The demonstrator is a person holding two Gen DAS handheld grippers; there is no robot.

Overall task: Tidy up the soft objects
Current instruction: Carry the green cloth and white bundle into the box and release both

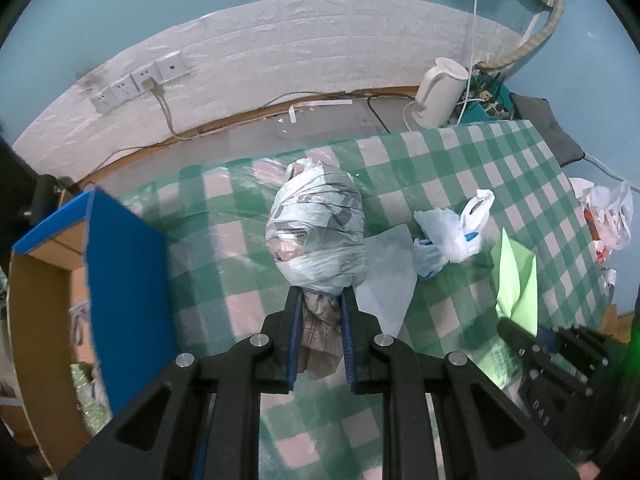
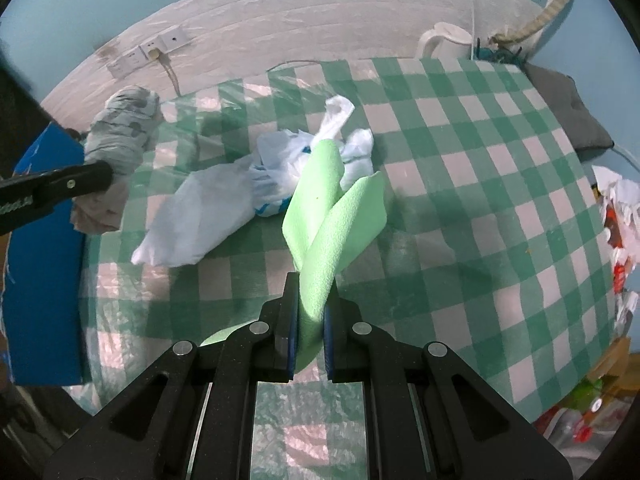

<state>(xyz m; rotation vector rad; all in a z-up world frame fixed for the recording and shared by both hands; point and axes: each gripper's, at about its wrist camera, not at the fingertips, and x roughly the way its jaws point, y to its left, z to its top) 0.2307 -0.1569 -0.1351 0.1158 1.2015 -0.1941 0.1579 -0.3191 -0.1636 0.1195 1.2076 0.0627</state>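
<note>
My left gripper [image 1: 320,300] is shut on the brownish tail of a grey wrapped plastic bundle [image 1: 318,232] and holds it above the green checked tablecloth [image 1: 460,168]; the bundle also shows in the right wrist view [image 2: 120,132] at far left. My right gripper [image 2: 312,300] is shut on a folded light green foam sheet [image 2: 332,216], held above the cloth; it also shows in the left wrist view [image 1: 516,280]. A white plastic bag with blue print [image 2: 288,168] and a pale flat bag [image 2: 192,220] lie on the cloth between the grippers.
An open cardboard box with blue flaps [image 1: 116,272] stands at the table's left edge. A white kettle [image 1: 440,92] and tangled cords stand at the back right. A grey cloth [image 2: 568,108] and crumpled bags [image 2: 616,220] lie to the right. Wall sockets [image 1: 140,84] are behind.
</note>
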